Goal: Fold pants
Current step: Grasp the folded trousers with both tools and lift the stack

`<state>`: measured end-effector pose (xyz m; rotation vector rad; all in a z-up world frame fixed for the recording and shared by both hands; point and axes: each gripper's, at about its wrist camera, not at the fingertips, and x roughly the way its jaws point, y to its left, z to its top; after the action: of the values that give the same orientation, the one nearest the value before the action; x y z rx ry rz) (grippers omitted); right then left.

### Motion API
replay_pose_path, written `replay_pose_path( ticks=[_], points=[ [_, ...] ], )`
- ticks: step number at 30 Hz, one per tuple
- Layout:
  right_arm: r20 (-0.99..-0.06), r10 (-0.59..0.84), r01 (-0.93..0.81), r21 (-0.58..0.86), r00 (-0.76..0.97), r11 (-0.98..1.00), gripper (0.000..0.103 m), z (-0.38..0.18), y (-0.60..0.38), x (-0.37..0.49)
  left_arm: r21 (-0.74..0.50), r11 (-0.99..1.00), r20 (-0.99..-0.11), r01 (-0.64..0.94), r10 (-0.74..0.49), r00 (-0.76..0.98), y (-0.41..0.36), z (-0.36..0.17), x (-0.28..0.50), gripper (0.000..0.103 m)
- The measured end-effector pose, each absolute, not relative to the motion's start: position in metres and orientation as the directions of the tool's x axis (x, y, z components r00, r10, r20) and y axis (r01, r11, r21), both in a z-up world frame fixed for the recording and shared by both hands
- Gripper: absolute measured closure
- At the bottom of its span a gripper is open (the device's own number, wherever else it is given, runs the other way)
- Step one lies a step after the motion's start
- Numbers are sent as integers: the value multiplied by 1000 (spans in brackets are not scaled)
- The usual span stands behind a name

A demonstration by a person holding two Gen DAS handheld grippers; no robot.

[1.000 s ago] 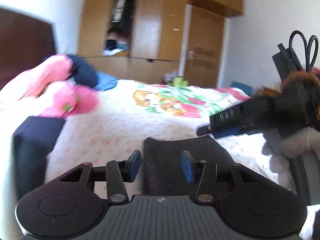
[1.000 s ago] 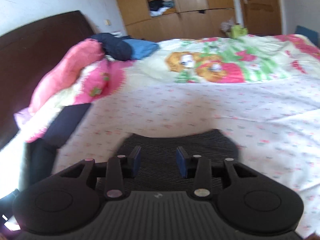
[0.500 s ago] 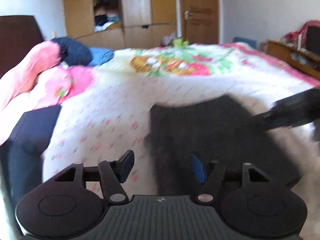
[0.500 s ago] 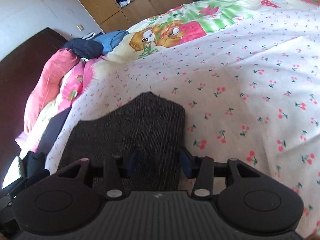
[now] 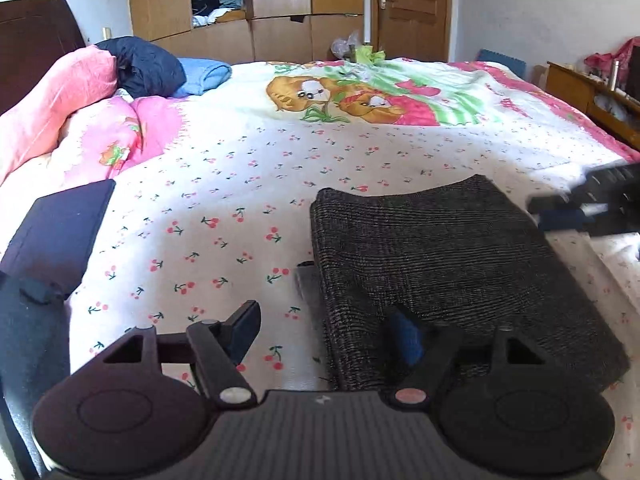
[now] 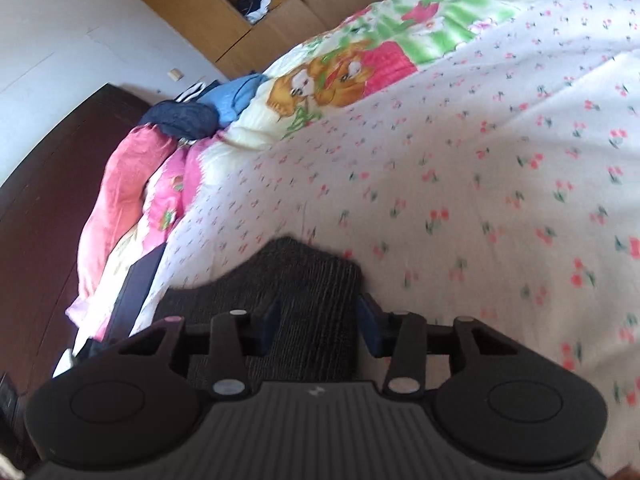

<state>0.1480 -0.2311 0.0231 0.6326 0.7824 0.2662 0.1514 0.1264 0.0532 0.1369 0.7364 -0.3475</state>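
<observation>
Dark grey ribbed pants (image 5: 444, 264) lie folded into a flat rectangle on the cherry-print bed sheet (image 5: 224, 208). My left gripper (image 5: 328, 330) is open; its right finger rests over the pants' near left corner and its left finger hangs over the sheet. My right gripper (image 6: 318, 326) is open over the pants (image 6: 296, 280), near their right edge, with the cloth between and under its fingers. The right gripper also shows at the right edge of the left wrist view (image 5: 592, 204), beside the pants' far right corner.
A folded navy garment (image 5: 60, 232) lies at the bed's left edge. Pink bedding (image 5: 72, 104), a navy bundle (image 5: 148, 66) and blue cloth (image 5: 206, 74) sit by the dark headboard. A cartoon blanket (image 5: 360, 96) covers the far bed. A wardrobe and door stand behind; a wooden table (image 5: 592, 96) is at the right.
Both grippers have dropped toward the bed and the pants now lie flat. The left gripper's fingers have spread wider. The right gripper has tilted and moved to the pants' right edge.
</observation>
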Motion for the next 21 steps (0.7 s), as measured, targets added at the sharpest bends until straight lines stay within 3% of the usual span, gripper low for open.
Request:
replay_pose_path(
  ticks=[5, 7, 9, 17, 21],
  points=[
    [-594, 527, -28, 647, 608, 762, 52, 6, -216, 132, -11, 916, -694, 401, -295, 656, 113, 44, 158, 18],
    [-578, 544, -13, 678, 608, 735, 48, -4, -213, 135, -41, 906, -706, 421, -324, 629, 111, 36, 165, 5],
    [-559, 580, 2, 721, 592, 693, 48, -13, -215, 138, -91, 902, -719, 422, -353, 599, 118, 32, 175, 0],
    [-491, 662, -66, 773, 567, 630, 44, -23, -218, 147, -314, 839, -693, 445, -523, 496, 134, 13, 204, 0],
    [-486, 679, -65, 786, 549, 615, 45, -28, -211, 162, -313, 833, -695, 457, -528, 488, 125, 12, 208, 0]
  ],
)
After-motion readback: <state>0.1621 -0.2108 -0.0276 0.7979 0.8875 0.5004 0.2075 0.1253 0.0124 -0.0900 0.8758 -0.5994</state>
